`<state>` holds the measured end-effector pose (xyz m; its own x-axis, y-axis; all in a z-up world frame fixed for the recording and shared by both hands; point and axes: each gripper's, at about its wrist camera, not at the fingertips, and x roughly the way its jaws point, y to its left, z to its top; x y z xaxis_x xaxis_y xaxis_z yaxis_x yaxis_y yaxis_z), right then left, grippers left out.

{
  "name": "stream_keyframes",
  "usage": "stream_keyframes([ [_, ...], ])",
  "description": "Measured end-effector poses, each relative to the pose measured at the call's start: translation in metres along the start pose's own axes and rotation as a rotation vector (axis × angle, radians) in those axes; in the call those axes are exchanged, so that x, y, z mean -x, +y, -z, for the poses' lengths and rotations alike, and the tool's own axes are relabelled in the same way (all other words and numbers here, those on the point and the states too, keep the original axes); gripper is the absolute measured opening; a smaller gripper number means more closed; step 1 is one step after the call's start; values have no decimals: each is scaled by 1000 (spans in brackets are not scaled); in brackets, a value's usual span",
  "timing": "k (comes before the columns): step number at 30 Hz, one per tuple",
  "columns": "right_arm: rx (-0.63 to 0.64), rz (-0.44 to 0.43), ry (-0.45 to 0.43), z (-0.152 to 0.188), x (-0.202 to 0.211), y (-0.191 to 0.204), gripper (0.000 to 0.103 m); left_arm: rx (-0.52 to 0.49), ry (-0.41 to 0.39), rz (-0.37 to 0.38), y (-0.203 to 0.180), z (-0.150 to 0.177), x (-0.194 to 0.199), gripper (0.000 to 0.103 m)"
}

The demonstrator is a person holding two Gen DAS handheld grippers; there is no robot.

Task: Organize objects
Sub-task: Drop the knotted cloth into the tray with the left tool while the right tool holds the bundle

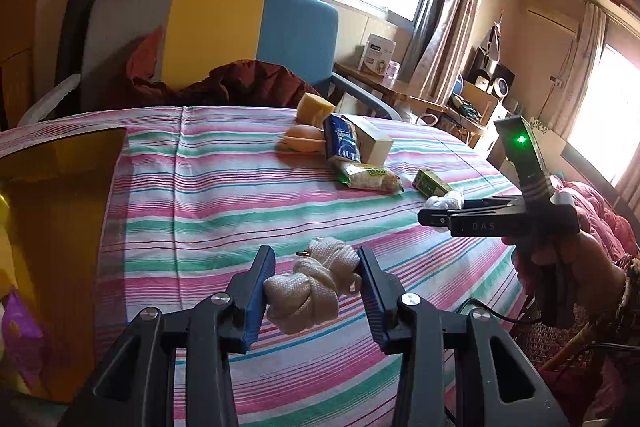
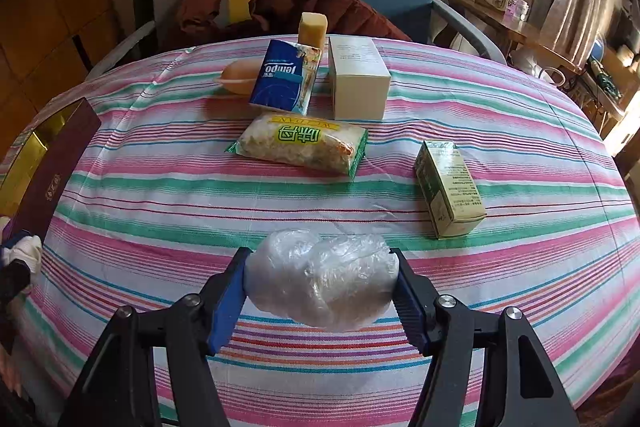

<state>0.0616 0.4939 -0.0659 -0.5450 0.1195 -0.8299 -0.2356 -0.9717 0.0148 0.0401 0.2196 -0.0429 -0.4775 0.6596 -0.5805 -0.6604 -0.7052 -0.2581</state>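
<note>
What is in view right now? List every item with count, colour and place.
Knotted cloth rope bundle: 1, cream, clamped in left tool.
Crumpled plastic bag bundle: 1, clear-white, clamped in right tool.
Tissue pack: 1, blue, far centre.
Plain carton: 1, white, right of tissues.
Snack packet: 1, green-edged, mid-cloth.
Small carton: 1, green, right.
Sponge block: 1, yellow, far edge.
Rounded case: 1, orange, left of tissues.
Open gift box: 1, maroon-gold, left edge.
Striped cloth: 1, pink-green.
Left tool: shut.
Right tool: shut.
</note>
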Motion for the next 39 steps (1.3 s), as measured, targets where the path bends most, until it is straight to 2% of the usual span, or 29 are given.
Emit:
stream_keyframes([
  [10,-4,-22,-6,0,0,2,67,159,-70,-93,60,-7,33,42],
  [19,1,-28,-9,0,-1,4,67,306,-75,-194,122,-1,47,42],
  [26,6,-28,-7,0,-1,5,67,340,-41,-237,136,10,45,42],
  [28,4,-30,-8,0,-1,5,67,349,-39,-248,136,13,46,46],
  [33,1,-33,-11,0,-1,5,67,318,-23,-285,131,17,47,49],
  [39,12,-53,-23,2,3,14,67,349,-49,-308,139,16,60,49],
])
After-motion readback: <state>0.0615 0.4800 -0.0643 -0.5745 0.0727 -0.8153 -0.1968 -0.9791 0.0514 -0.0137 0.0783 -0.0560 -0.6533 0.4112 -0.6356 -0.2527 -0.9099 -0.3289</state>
